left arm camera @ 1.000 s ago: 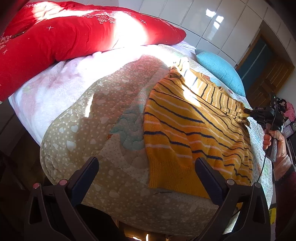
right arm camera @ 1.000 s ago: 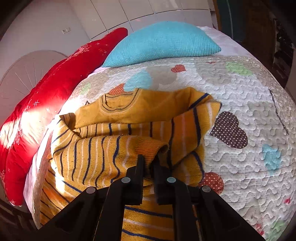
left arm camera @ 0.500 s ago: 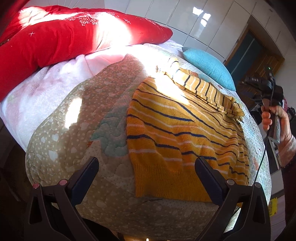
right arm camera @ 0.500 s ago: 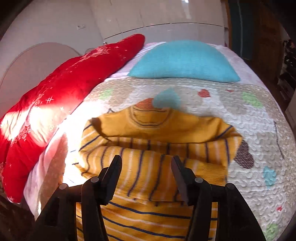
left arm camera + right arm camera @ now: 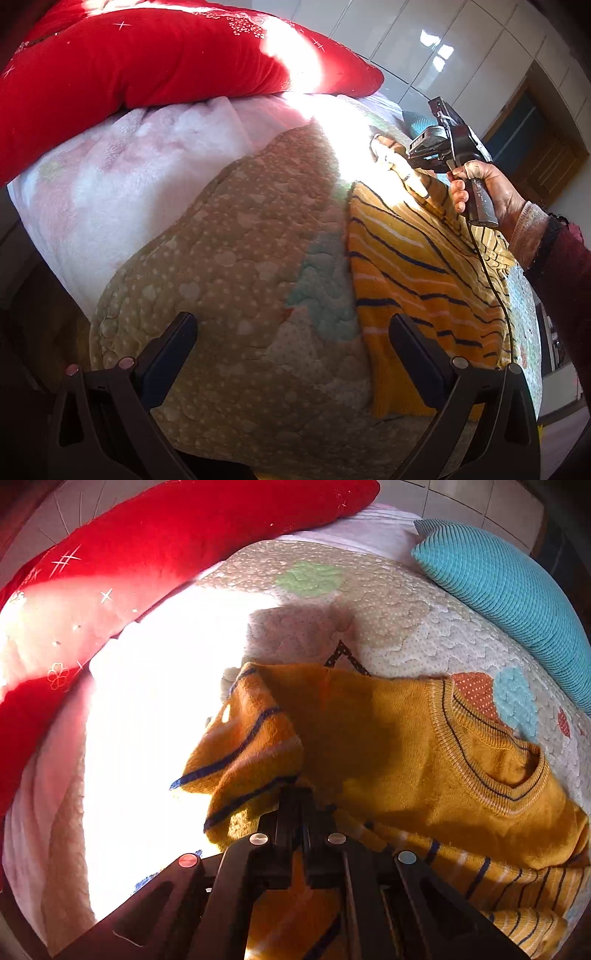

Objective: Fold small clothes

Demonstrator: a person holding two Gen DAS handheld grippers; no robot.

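Quilt (image 5: pixel 236 266) | left tongs (image 5: pixel 291 343) wide apart, holding nothing | right tongs (image 5: pixel 302 805) clenching sweater (image 5: pixel 399 738)

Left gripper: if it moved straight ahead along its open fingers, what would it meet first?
Most likely the quilted bedspread, which fills the gap between the fingers of the left gripper. The striped yellow sweater lies right of that line. Depth is uncertain.

Mustard sweater (image 5: pixel 399 746) with navy stripes, red pillow (image 5: pixel 177 535), teal cushion (image 5: pixel 509 594).
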